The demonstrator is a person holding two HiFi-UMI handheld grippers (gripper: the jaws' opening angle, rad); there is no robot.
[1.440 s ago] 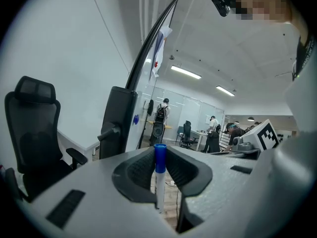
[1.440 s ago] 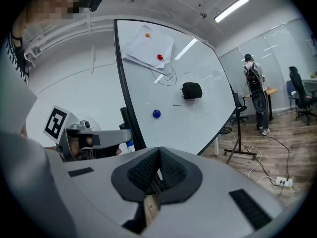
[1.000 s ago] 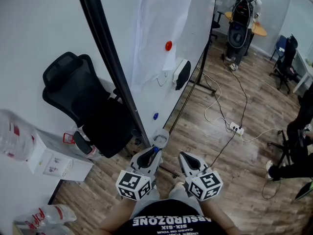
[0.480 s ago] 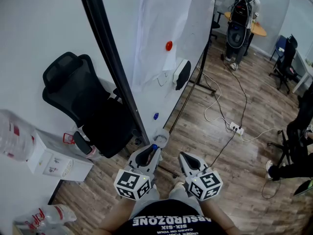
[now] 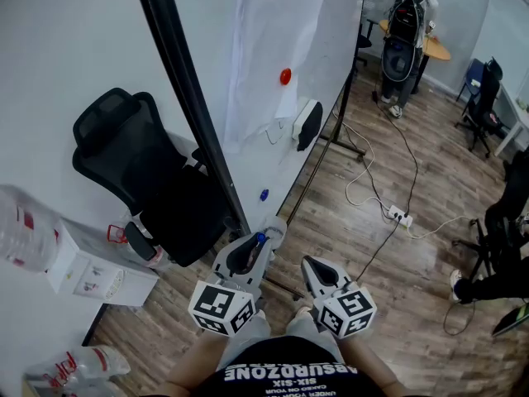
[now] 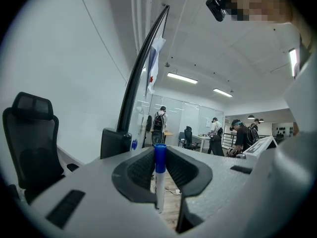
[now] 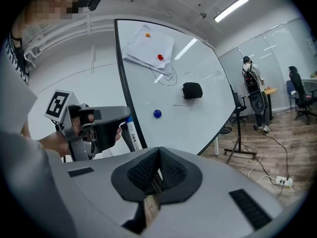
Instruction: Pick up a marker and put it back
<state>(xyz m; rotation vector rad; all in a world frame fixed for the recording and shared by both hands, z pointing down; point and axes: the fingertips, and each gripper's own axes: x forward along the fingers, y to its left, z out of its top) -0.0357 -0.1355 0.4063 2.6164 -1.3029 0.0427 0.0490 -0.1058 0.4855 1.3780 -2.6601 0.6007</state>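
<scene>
A white marker with a blue cap (image 6: 159, 175) stands upright between the jaws of my left gripper (image 6: 159, 152), which is shut on it. In the head view this left gripper (image 5: 252, 247) is low in the middle, its marker's blue cap (image 5: 260, 239) pointing at the foot of the whiteboard (image 5: 326, 48). My right gripper (image 5: 316, 270) hangs beside it, a little to the right. Its jaws (image 7: 158, 157) are shut with nothing between them. The right gripper view also shows the left gripper (image 7: 99, 128) with the marker (image 7: 130, 132) close to the whiteboard's dark frame.
On the whiteboard are a black eraser (image 5: 307, 125), red (image 5: 284, 77) and blue (image 5: 264, 195) magnets and hanging paper sheets (image 5: 264, 48). A black office chair (image 5: 140, 172) stands to the left. A power strip with cables (image 5: 397, 216) lies on the wooden floor. A person with a backpack (image 5: 411, 23) stands far off.
My left gripper has moved slightly forward toward the whiteboard's foot, still holding the marker. The right gripper has stayed in place.
</scene>
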